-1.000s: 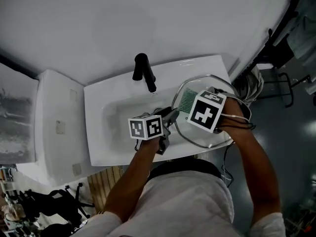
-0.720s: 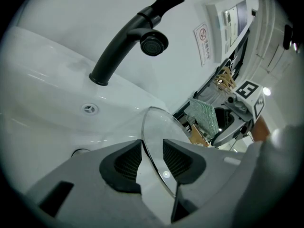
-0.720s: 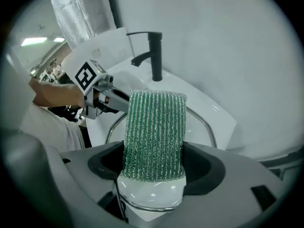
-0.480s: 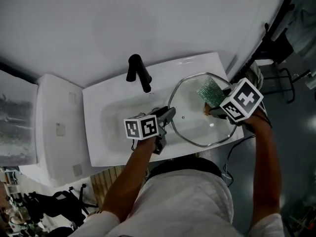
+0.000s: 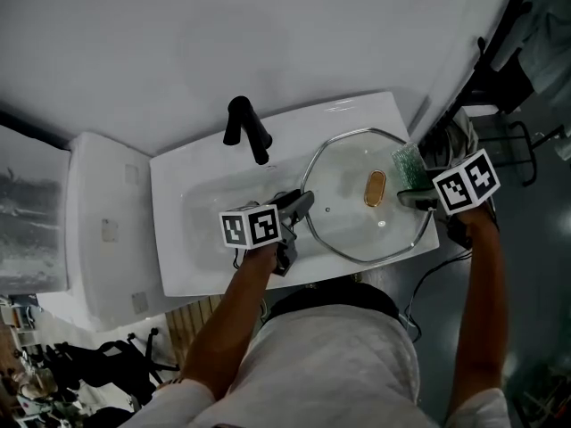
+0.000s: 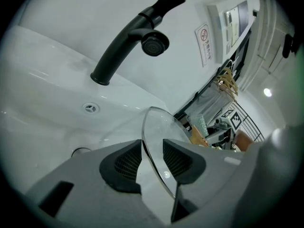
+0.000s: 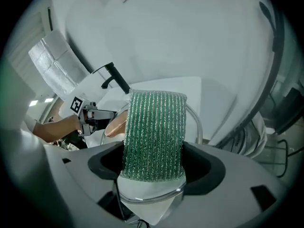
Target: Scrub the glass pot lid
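The glass pot lid lies tilted over the right half of the white sink, its brass-coloured knob facing up. My left gripper is shut on the lid's left rim. In the left gripper view the rim runs edge-on between the dark pads of that gripper. My right gripper is shut on a green scrub pad at the lid's right rim. In the right gripper view the scrub pad stands up between the jaws of that gripper, with the lid's rim curving just under it.
A black faucet stands at the back of the sink, its spout over the basin and the drain. A white unit adjoins the sink on the left. Cables and a dark stand sit off the sink's right end.
My right gripper has carried the green scrub pad rightwards from the lid's middle to its right rim, which uncovered the knob. The left gripper has kept its hold on the lid's left rim.
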Available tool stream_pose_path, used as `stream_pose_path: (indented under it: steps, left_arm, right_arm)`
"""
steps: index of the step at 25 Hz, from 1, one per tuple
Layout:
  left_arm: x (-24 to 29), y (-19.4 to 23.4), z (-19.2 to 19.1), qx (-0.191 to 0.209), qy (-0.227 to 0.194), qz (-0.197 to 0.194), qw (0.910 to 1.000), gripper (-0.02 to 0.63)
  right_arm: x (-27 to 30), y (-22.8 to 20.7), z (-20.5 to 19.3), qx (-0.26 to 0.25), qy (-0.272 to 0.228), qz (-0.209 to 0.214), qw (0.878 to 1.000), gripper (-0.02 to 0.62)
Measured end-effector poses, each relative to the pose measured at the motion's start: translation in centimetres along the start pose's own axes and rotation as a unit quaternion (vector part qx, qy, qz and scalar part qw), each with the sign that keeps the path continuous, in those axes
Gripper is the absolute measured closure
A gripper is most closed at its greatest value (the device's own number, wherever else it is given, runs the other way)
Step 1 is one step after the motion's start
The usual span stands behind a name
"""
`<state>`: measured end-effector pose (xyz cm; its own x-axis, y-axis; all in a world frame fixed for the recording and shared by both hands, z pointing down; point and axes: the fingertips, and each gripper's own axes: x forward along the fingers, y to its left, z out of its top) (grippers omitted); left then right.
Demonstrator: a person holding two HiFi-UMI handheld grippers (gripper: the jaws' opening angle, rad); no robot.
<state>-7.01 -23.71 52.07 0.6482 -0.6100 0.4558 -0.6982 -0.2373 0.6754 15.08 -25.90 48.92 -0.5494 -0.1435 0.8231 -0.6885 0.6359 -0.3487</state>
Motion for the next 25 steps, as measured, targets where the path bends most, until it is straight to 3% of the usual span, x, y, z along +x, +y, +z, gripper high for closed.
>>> stream_pose_path:
  steps: [4, 8, 12, 18, 25]
  left_arm:
    - [0.0, 0.0, 0.0, 0.001, -0.001, 0.0, 1.0, 0.454]
    - [0.0, 0.0, 0.0, 0.002, -0.002, 0.001, 1.0, 0.454]
    - [0.0, 0.0, 0.1, 0.004, -0.002, 0.001, 1.0, 0.454]
    - [0.0, 0.0, 0.0, 0.007, -0.001, -0.001, 1.0, 0.454]
    - [0.0, 0.0, 0.0, 0.009, 0.002, -0.003, 1.0, 0.454]
  right_arm:
    - [-0.5, 0.5, -0.1, -0.005, -0.013, -0.01, 1.0, 0.247]
    - [-2.0, 4.0, 1.2, -0.076, -0.026, -0.05, 0.996, 0.247]
    - [-2.5, 8.3, 2.3, -0.16, -0.031, -0.101, 0.981, 0.247]
    - [-0.3, 12.5, 1.9, -0.239, -0.017, -0.167, 0.956, 0.247]
    - [3.7, 14.9, -0.7, -0.301, 0.033, -0.195, 0.933, 0.247]
